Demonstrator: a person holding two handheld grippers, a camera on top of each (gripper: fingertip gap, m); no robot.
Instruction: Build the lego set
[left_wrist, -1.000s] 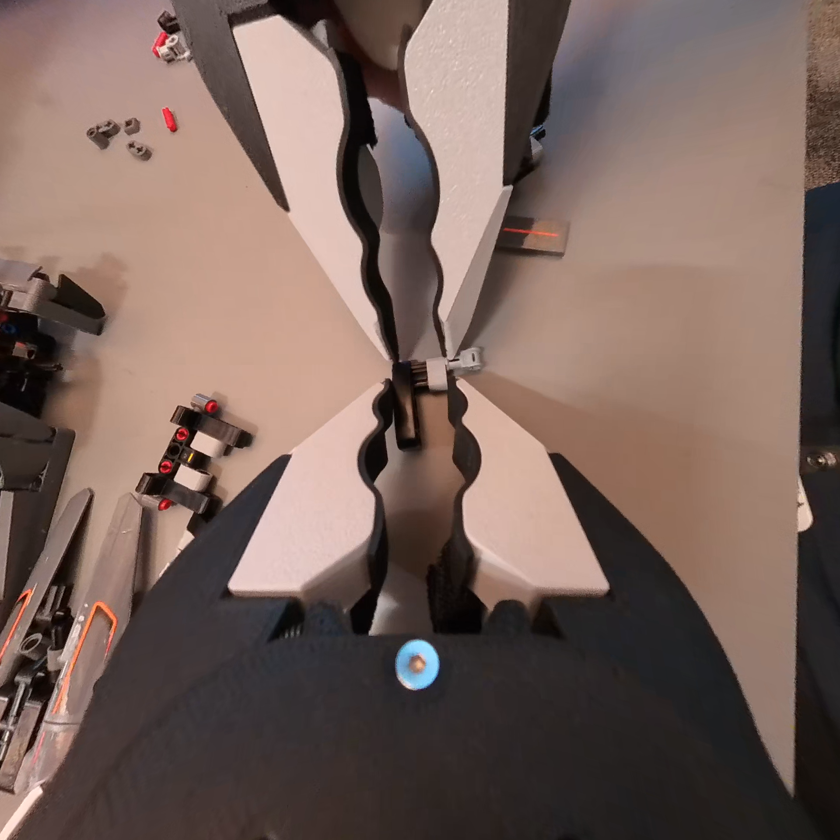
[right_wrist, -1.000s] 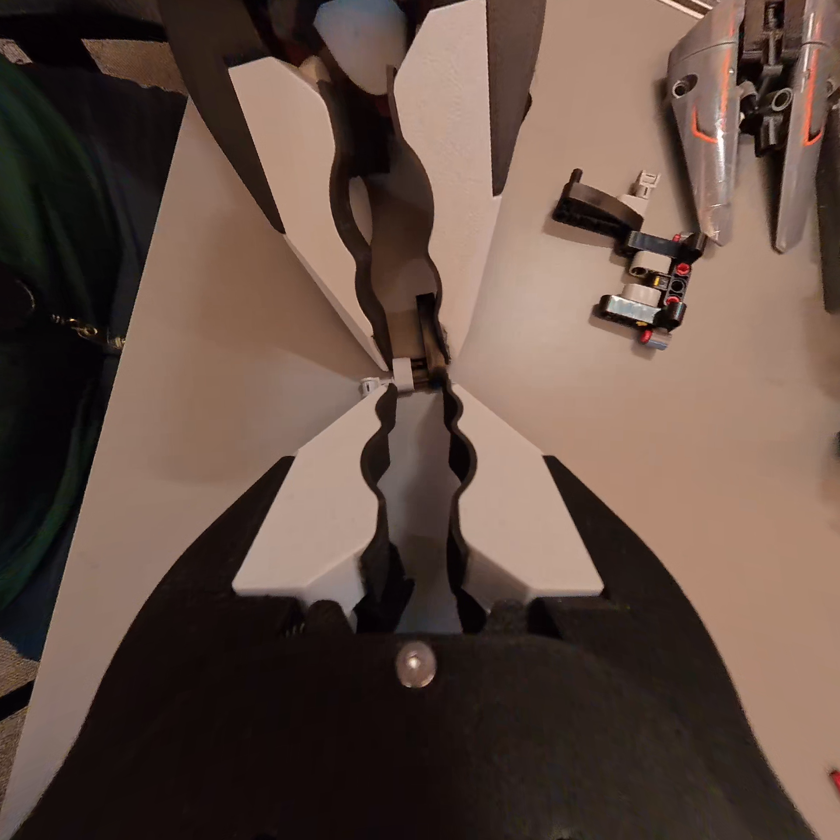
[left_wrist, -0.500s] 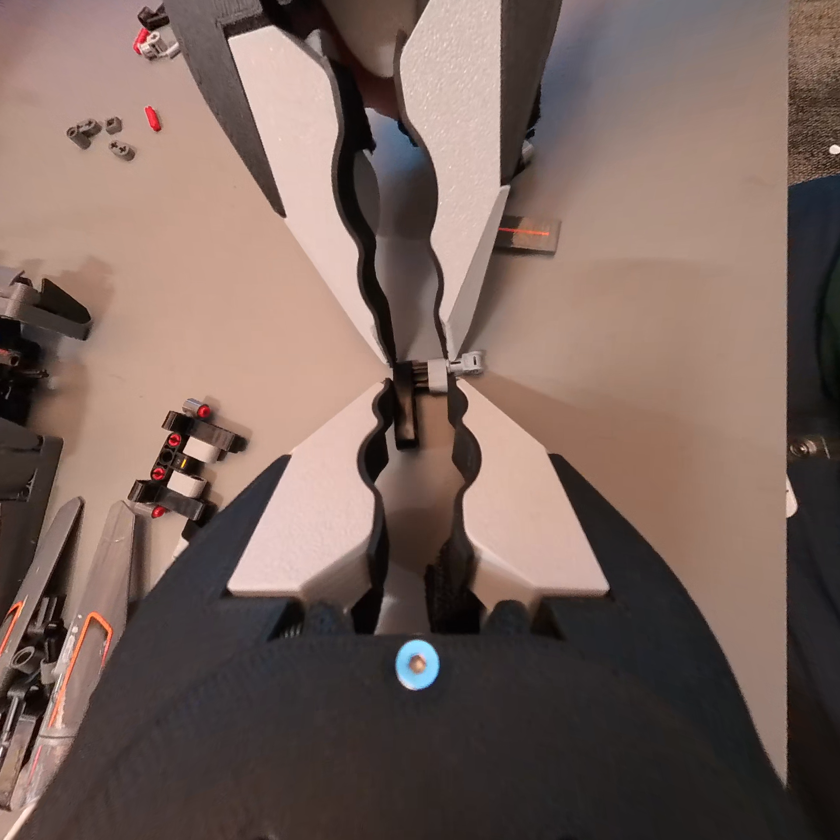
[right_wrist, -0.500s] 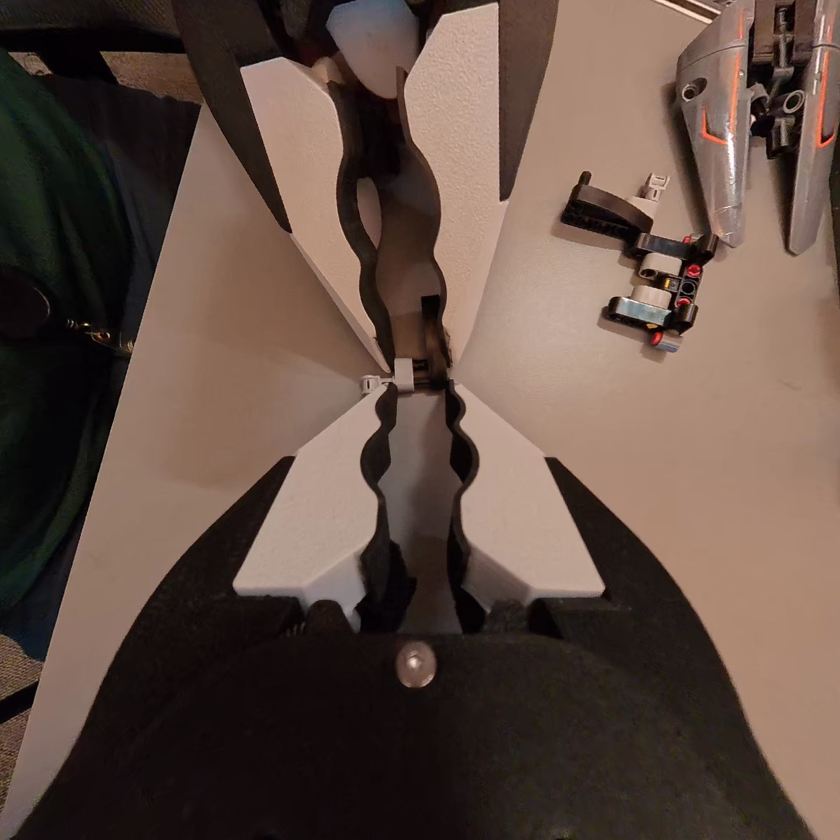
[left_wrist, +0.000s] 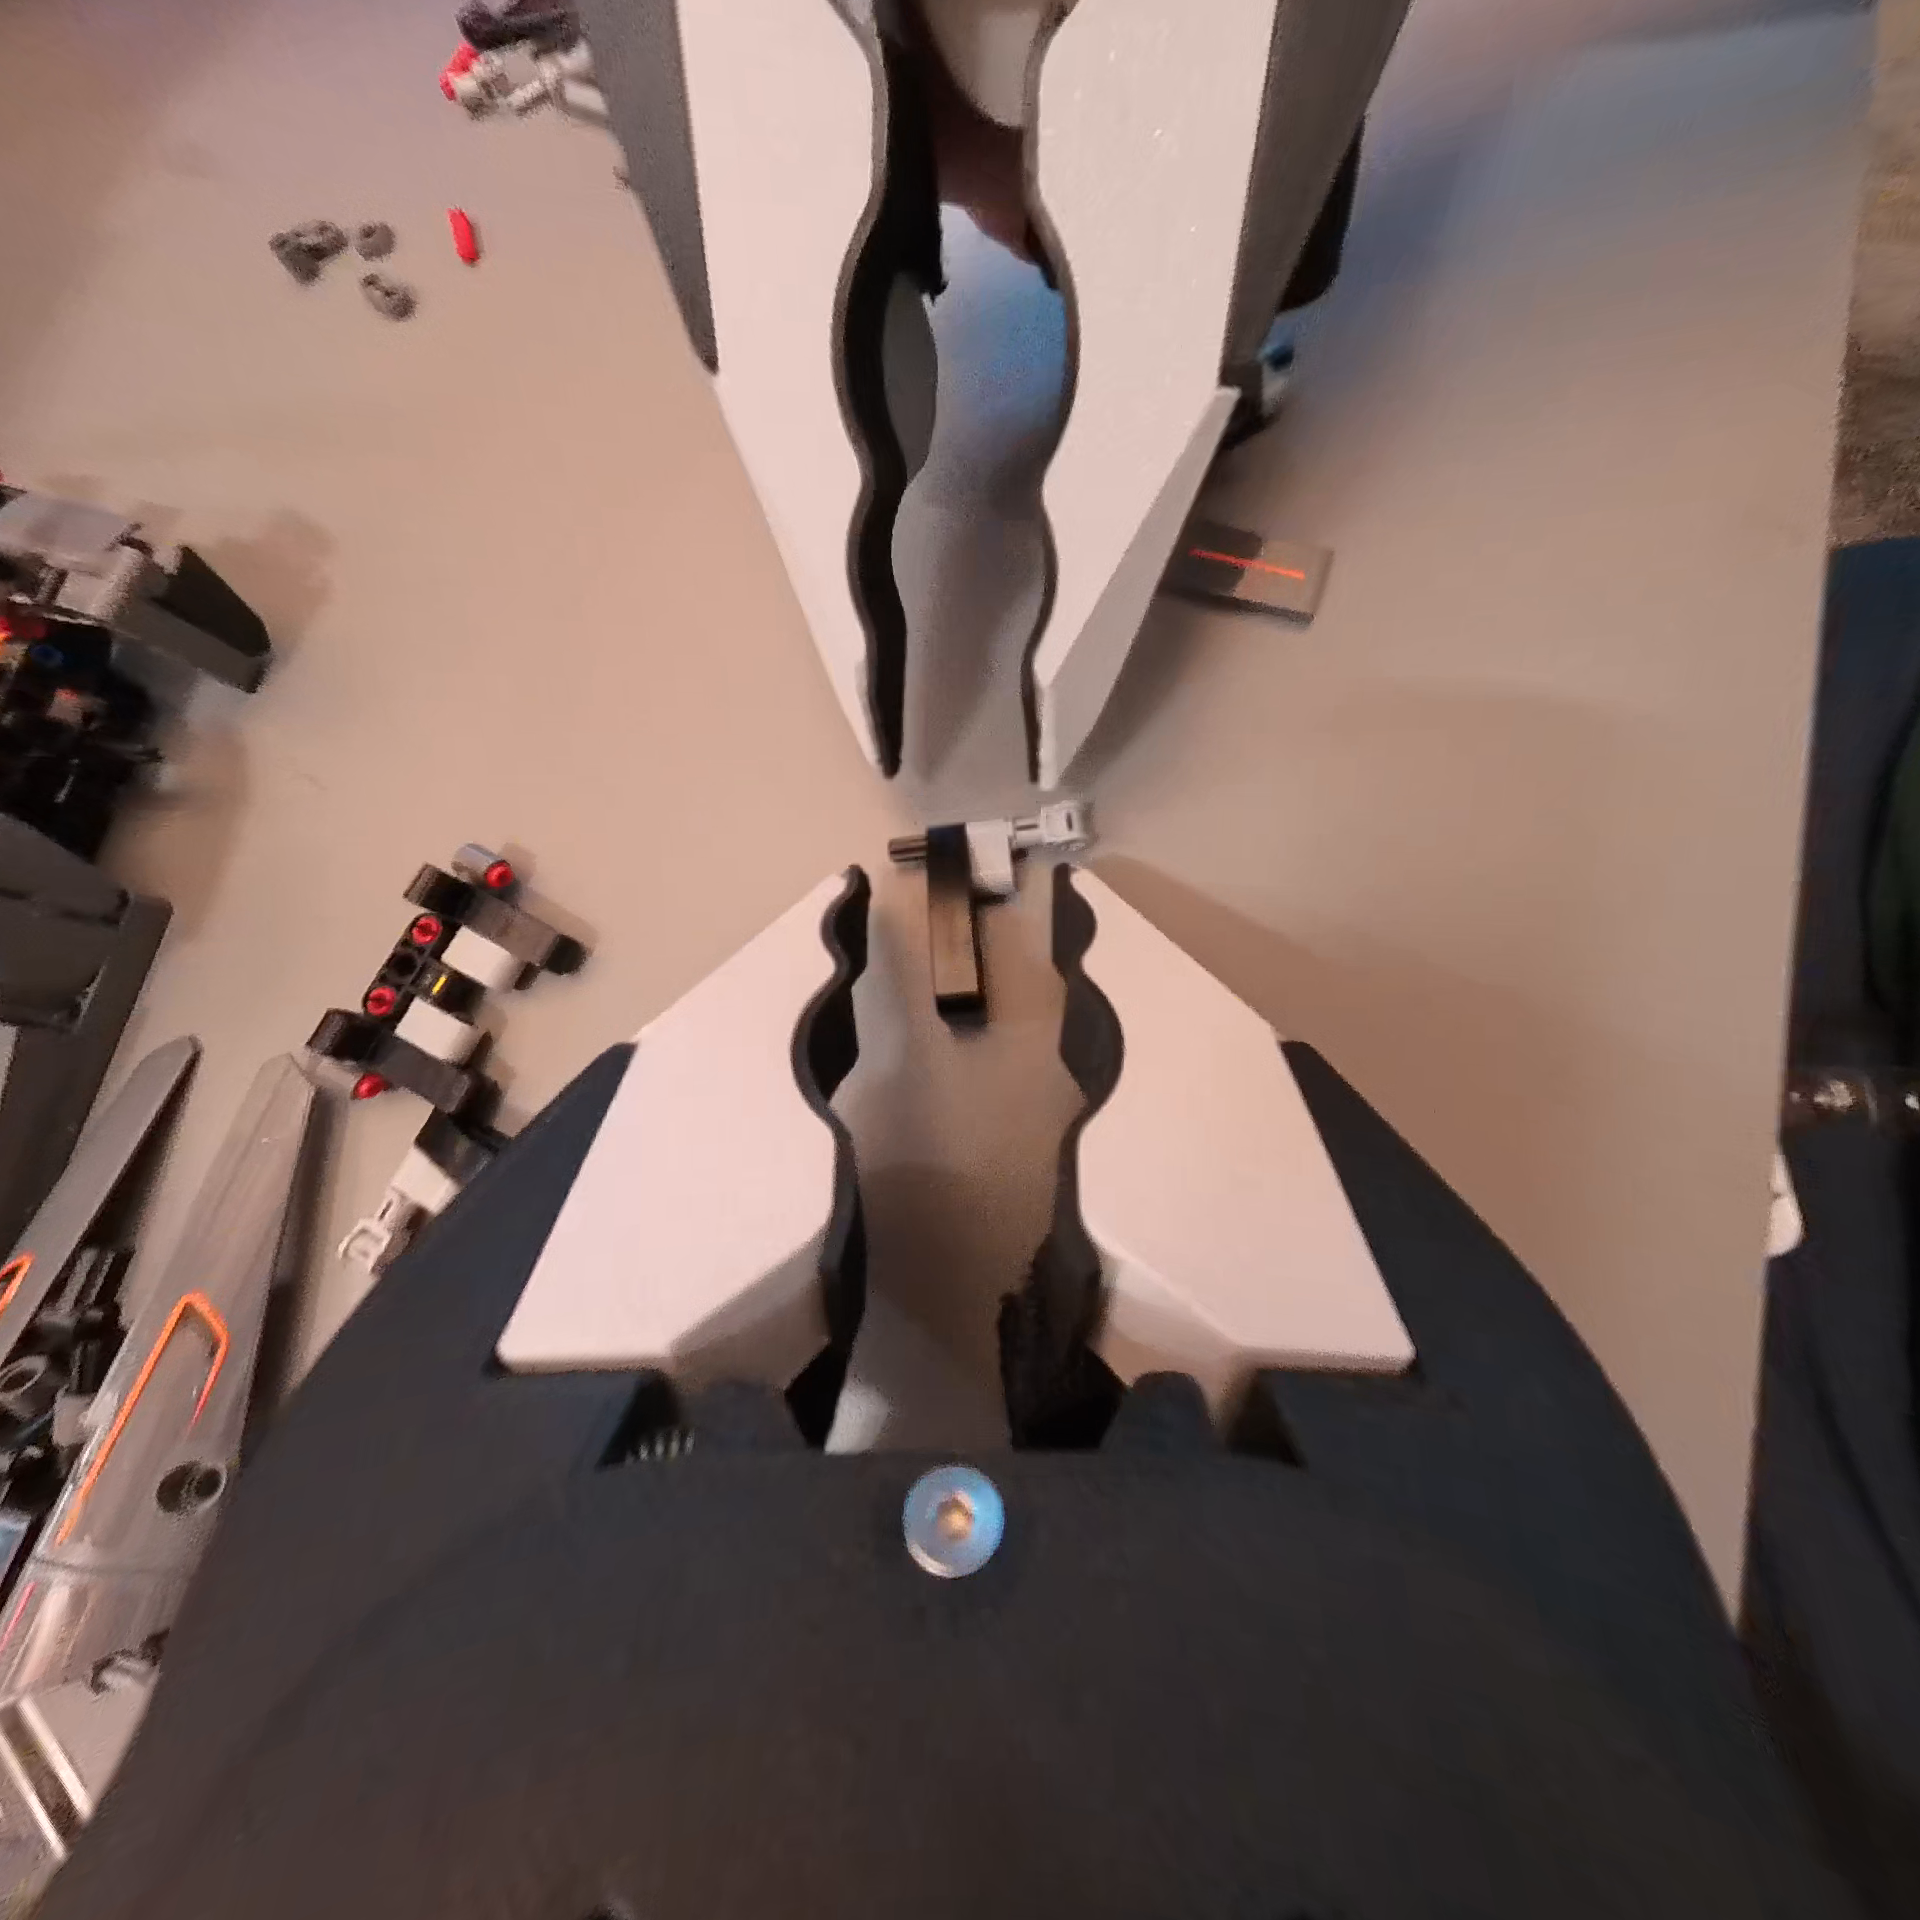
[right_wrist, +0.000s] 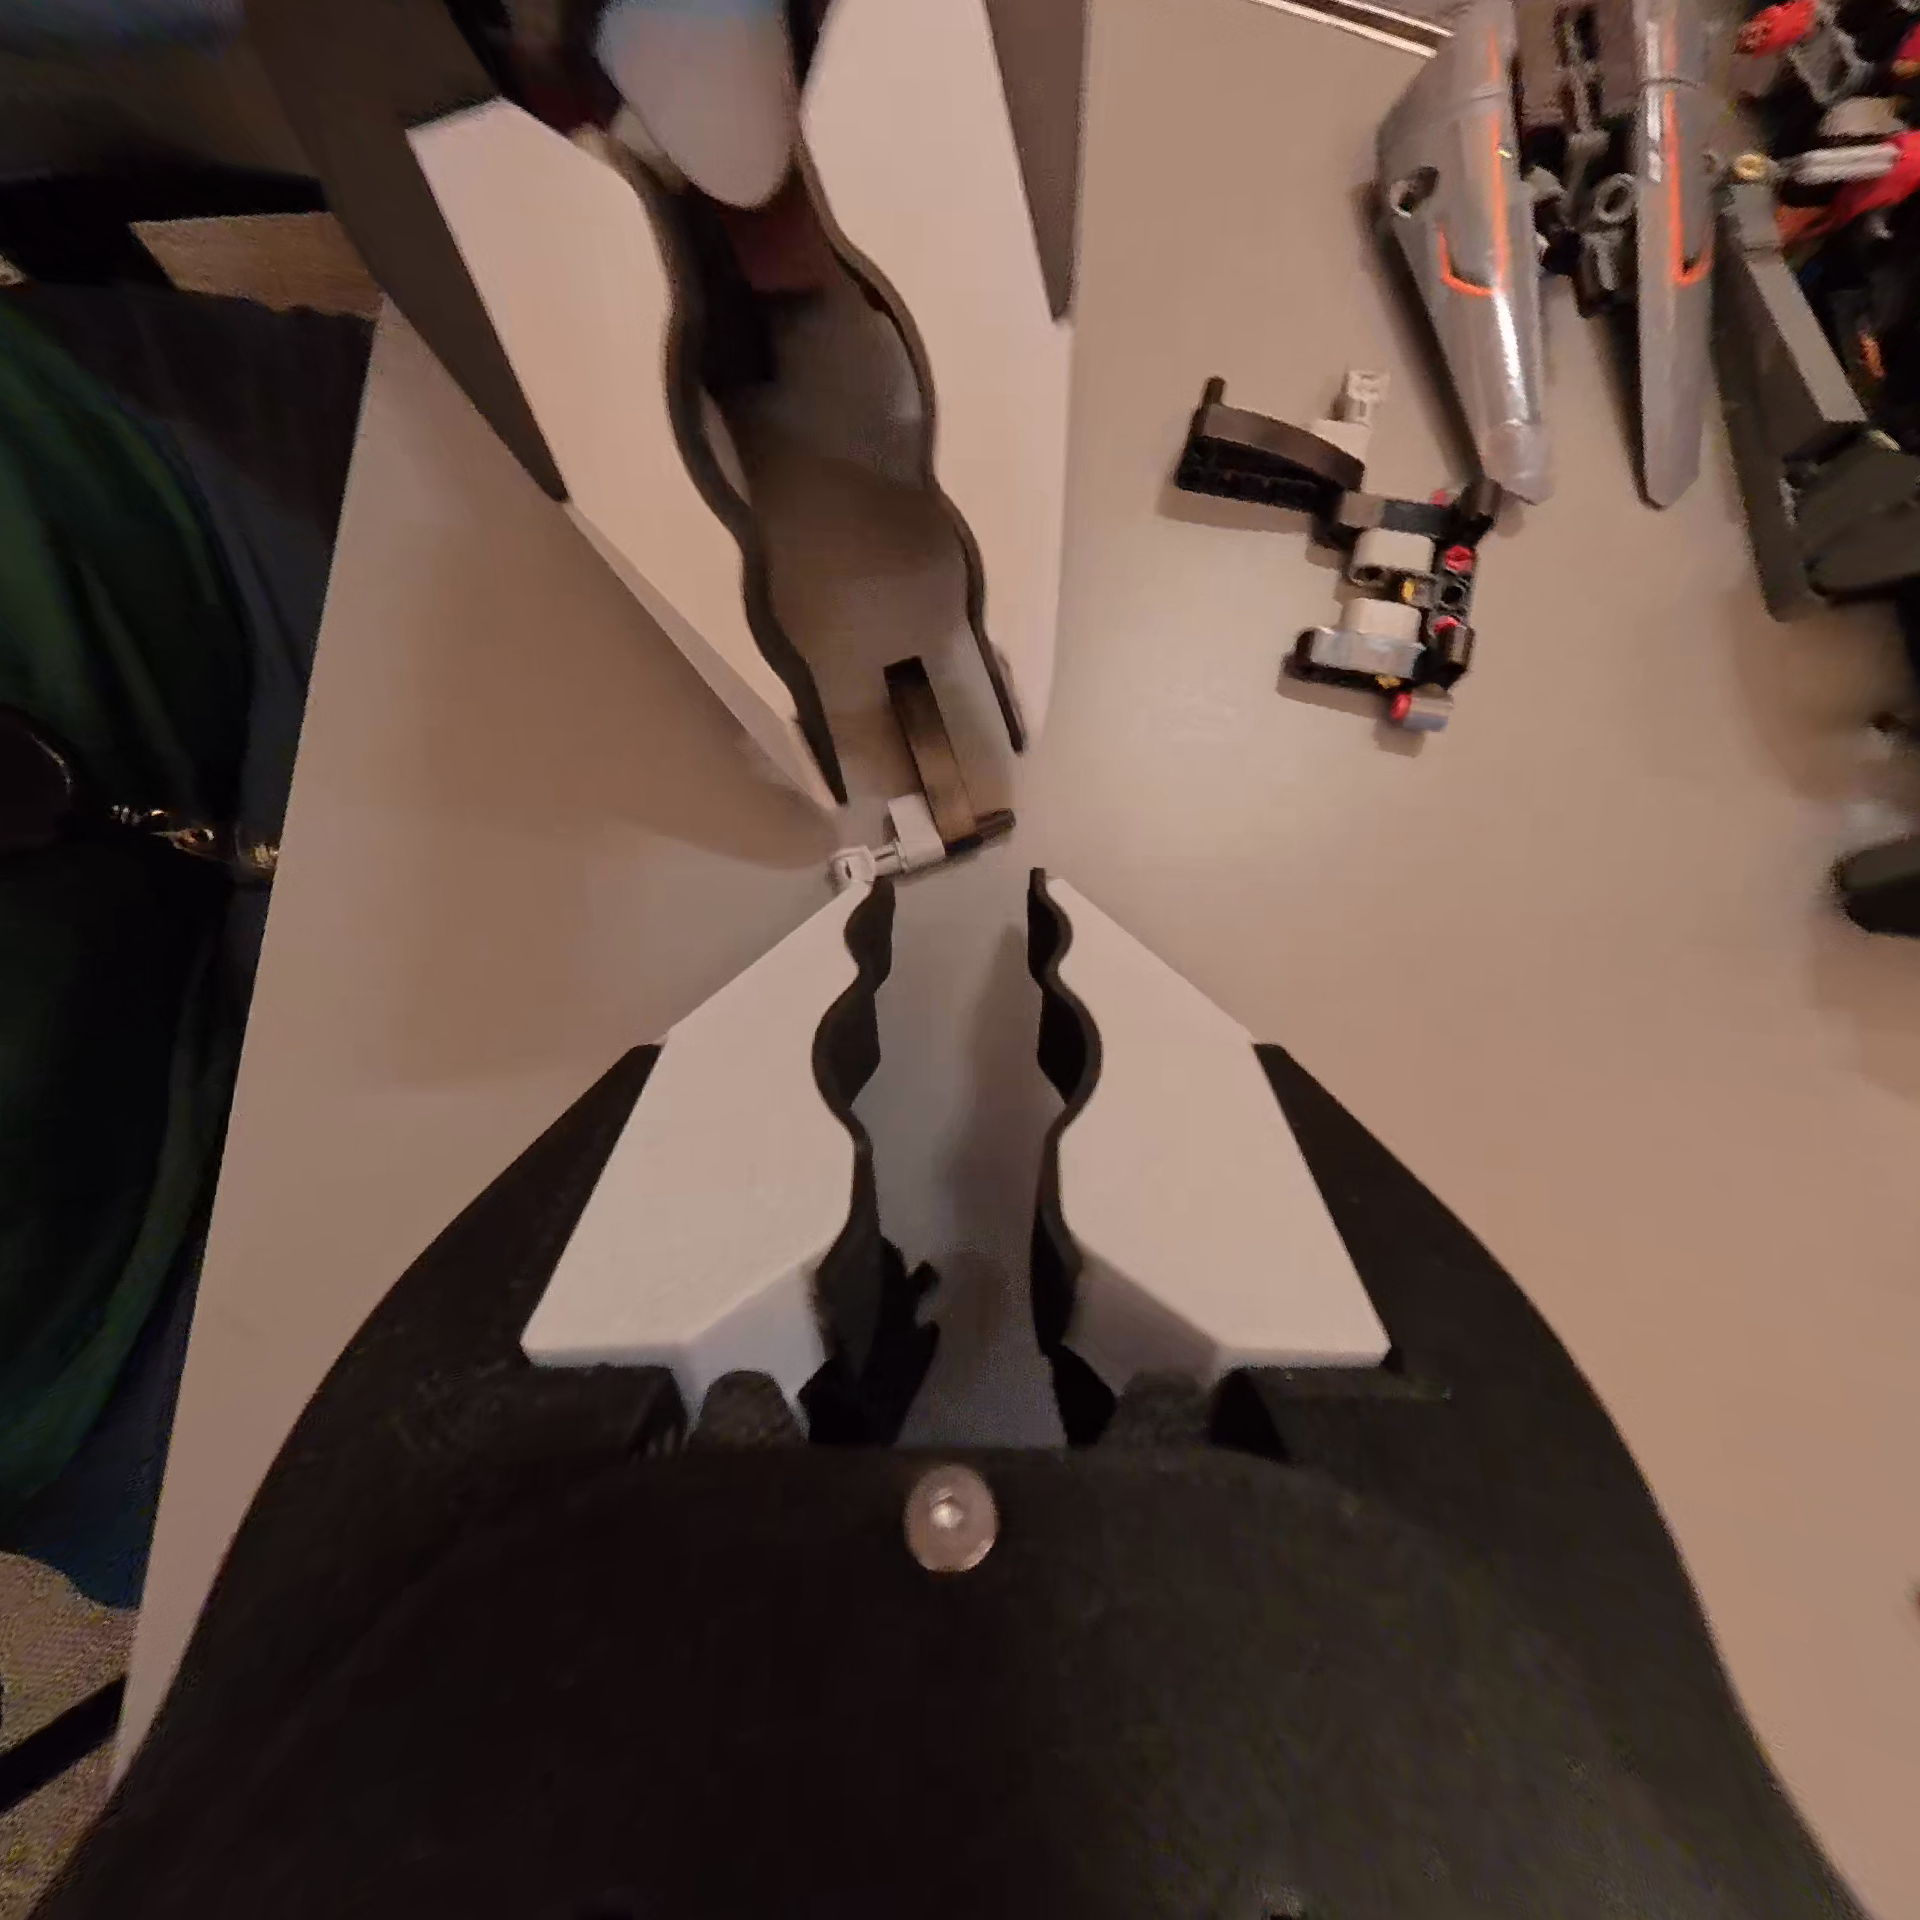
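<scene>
Both grippers, left (left_wrist: 954, 878) and right (right_wrist: 961, 883), stood apart; regrasping the joined piece (left_wrist: 961, 899) squarely seemed wise before moving on.

Each gripper is built from a black textured body with a central screw, blue-tinted on the left gripper (left_wrist: 956, 883) and silver on the right gripper (right_wrist: 961, 888). White fingers (left_wrist: 727, 1143) are lined with wavy black pads (right_wrist: 847, 1039).
</scene>
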